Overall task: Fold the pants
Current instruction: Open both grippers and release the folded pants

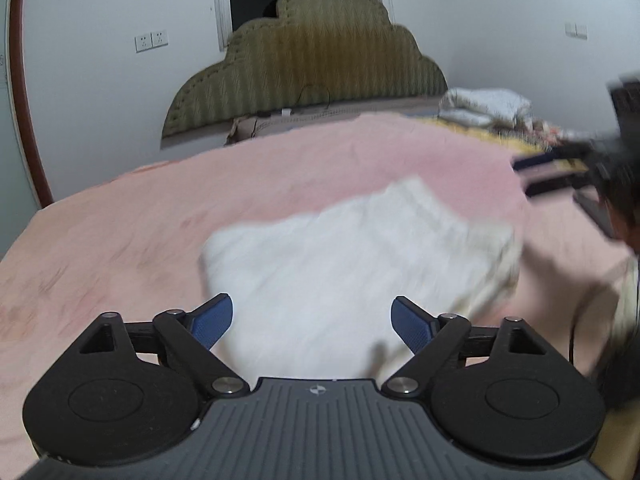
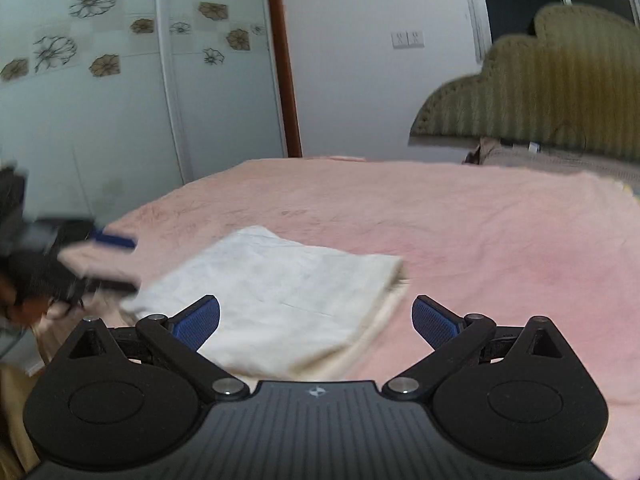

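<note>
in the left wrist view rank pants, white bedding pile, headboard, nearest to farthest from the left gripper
1. pants, folded on the pink blanket right ahead of the open left gripper
2. white bedding pile, far right of the bed
3. headboard, against the back wall

White pants (image 2: 280,300), folded into a flat, layered rectangle with cream edges showing underneath, lie on the pink blanket (image 2: 480,232) near its front edge

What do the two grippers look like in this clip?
Both match: the left gripper and right gripper have black linkage arms on round black discs with silver pivot pins, blue textured pads, and a ribbed dark grey body bearing a small round emblem. No sleeves are visible.
</note>
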A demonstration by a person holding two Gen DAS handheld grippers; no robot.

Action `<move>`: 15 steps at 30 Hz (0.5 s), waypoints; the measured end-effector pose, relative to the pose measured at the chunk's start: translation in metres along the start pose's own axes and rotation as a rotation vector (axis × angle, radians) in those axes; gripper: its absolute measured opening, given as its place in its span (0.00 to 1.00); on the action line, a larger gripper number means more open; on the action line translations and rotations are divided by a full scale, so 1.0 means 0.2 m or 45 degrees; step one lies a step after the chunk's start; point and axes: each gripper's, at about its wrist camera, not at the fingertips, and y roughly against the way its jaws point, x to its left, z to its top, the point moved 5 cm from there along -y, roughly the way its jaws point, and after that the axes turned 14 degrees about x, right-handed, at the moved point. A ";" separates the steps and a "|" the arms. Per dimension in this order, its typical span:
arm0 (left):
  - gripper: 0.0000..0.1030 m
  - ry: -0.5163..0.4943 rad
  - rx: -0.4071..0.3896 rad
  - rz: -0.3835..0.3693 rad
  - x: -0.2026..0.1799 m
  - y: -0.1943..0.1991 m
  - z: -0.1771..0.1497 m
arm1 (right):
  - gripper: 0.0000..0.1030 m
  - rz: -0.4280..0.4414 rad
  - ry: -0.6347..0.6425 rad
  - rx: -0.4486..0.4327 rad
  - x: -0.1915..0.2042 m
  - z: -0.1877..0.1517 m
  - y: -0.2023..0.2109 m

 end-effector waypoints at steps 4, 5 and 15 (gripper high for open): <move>0.87 -0.062 0.049 0.063 0.05 0.01 -0.17 | 1.00 -0.086 -0.003 0.103 0.12 0.03 -0.15; 0.87 -0.078 0.055 0.092 0.05 0.00 -0.19 | 1.00 -0.099 -0.008 0.133 0.12 0.03 -0.20; 0.88 -0.151 0.099 0.267 0.08 -0.09 -0.28 | 1.00 -0.166 -0.252 0.242 -0.04 -0.12 -0.38</move>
